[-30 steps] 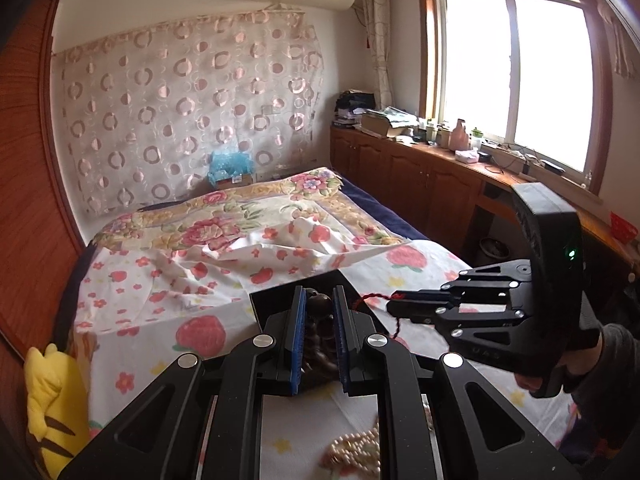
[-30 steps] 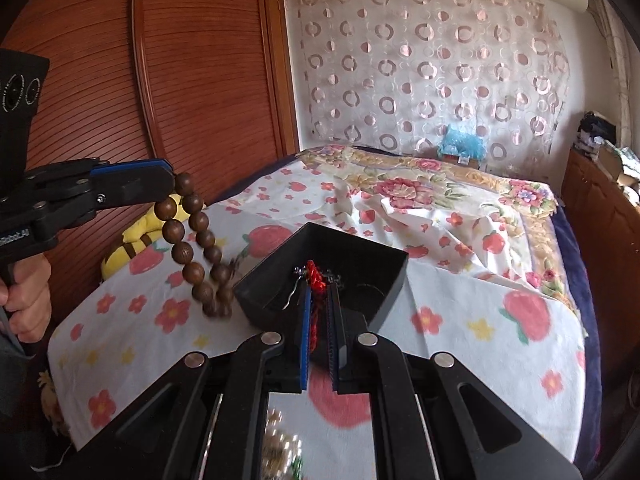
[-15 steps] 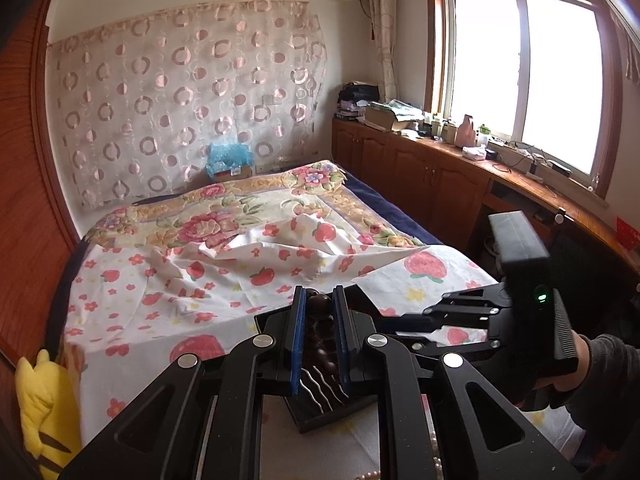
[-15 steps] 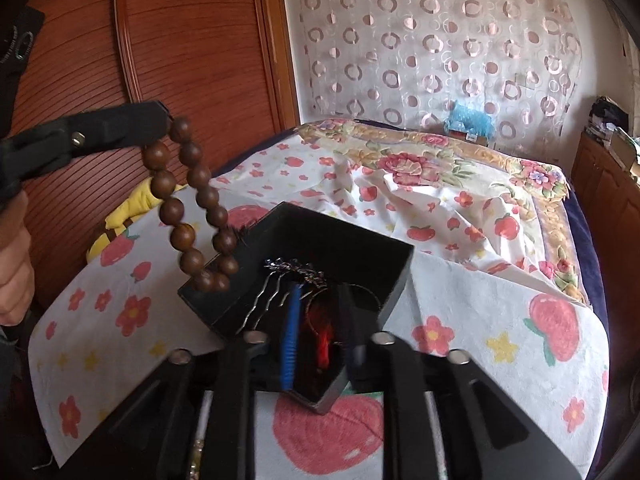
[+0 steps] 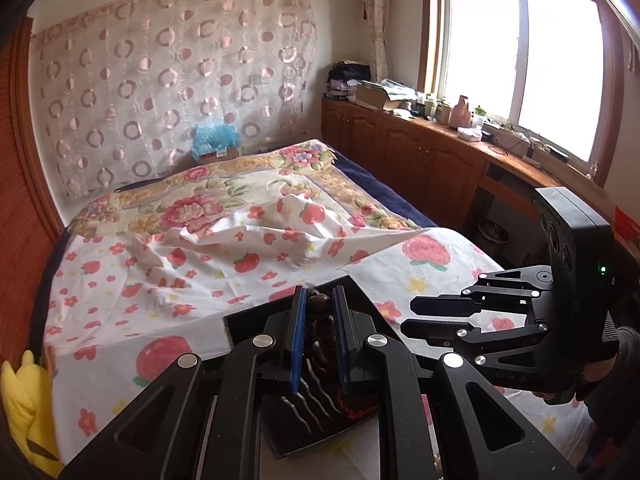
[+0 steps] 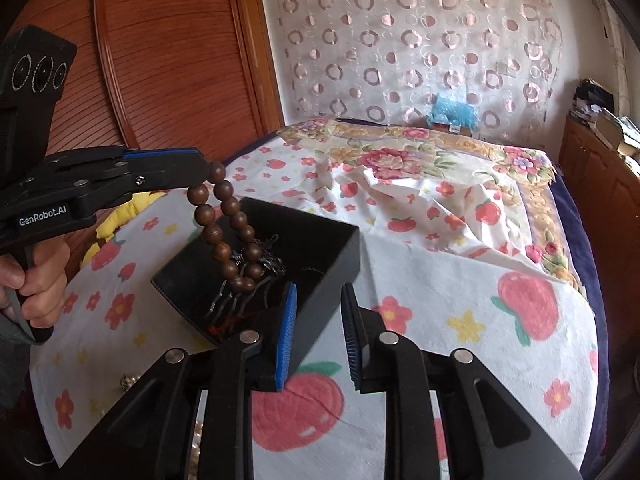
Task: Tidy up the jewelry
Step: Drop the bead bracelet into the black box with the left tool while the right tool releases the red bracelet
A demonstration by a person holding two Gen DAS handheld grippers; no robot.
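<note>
right gripper just opened and empty, red cord now in the black rectangular tray; left gripper clamped on the brown wooden bead bracelet, lowered over it, likely next in.

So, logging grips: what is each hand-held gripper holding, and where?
The left hand-held gripper pinches the wooden bead bracelet at its top bead; the rest dangles. The right hand-held gripper is open, holding nothing.

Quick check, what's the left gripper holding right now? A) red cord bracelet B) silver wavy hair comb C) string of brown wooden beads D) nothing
C: the left gripper is clamped on the string of brown wooden beads, whose loop hangs over the black rectangular box; the right gripper stands open and empty.
</note>
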